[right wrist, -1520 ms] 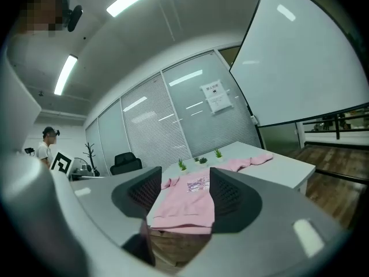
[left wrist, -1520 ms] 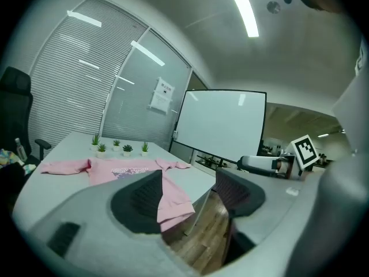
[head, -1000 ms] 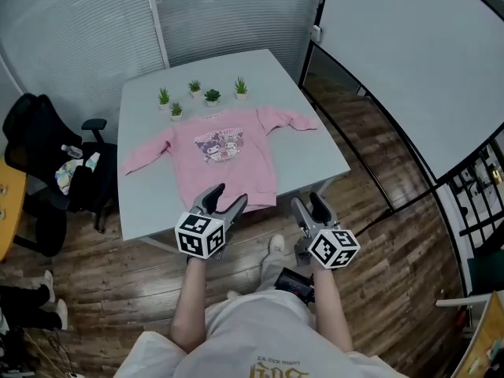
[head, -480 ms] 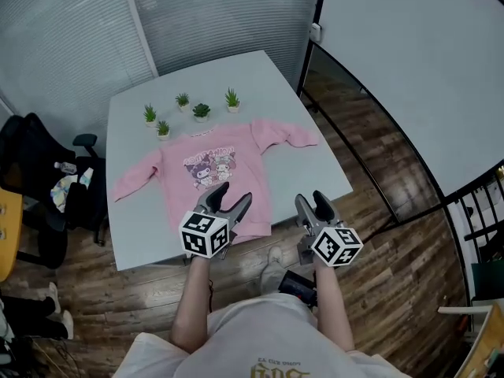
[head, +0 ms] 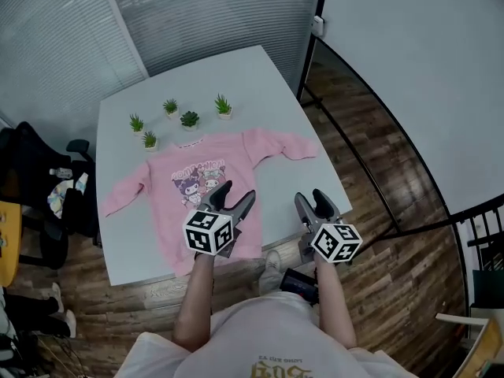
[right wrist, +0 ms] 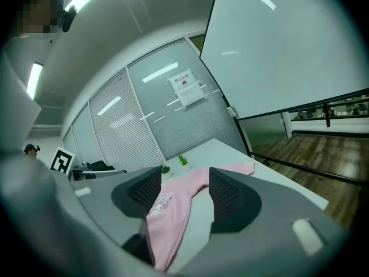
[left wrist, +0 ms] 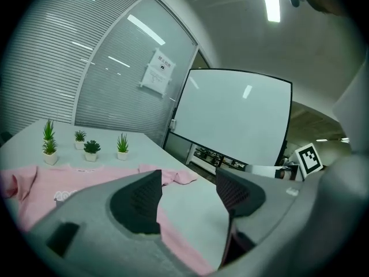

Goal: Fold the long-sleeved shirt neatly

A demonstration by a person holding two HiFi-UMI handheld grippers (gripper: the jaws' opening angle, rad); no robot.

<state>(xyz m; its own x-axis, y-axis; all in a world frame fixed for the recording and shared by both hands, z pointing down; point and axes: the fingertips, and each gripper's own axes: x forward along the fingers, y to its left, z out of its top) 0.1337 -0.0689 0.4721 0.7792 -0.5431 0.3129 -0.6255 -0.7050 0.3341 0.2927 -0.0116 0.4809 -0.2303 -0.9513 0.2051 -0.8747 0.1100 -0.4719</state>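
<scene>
A pink long-sleeved shirt (head: 169, 211) with a cartoon print lies flat on the white table (head: 260, 77), front up, both sleeves spread out to the sides. My left gripper (head: 236, 193) hovers over the shirt's lower right part near the hem. It is open, its jaws have just opened a little further, and nothing is between them. My right gripper (head: 312, 198) is open over the table's near right edge, right of the hem. The left gripper view shows the shirt (left wrist: 34, 183) below and ahead of the left gripper (left wrist: 187, 183). From the right gripper (right wrist: 184, 186) the shirt (right wrist: 173, 212) lies ahead and to the left.
Several small potted plants (head: 189, 119) stand in a row behind the shirt's collar. A dark office chair (head: 39, 179) with clutter sits left of the table. Wood floor and a black railing (head: 370, 172) lie to the right. Blinds cover the glass wall behind.
Both grippers have moved forward from in front of the table's near edge to above it. The left one is now over the shirt's hem, the right one beside it.
</scene>
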